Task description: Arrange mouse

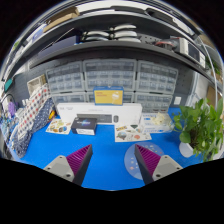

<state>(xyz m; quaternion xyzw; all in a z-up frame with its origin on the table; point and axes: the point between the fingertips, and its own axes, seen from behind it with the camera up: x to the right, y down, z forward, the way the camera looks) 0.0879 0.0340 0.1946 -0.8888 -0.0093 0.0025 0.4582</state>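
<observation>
My gripper (111,153) is open and held above a blue table (105,160). Its two fingers with magenta pads (80,158) stand wide apart with only bare blue table between them. A pale blue round mat (133,163) lies on the table just by the right finger, which partly covers it. I cannot make out a mouse in this view. A small dark boxy thing (85,126) sits on a white sheet well beyond the fingers, too small to identify.
A long white box (97,112) stands at the back of the table under a yellow label (108,97). A green potted plant (201,128) is at the right. A rack of patterned items (28,118) is at the left. Drawer units and shelves rise behind.
</observation>
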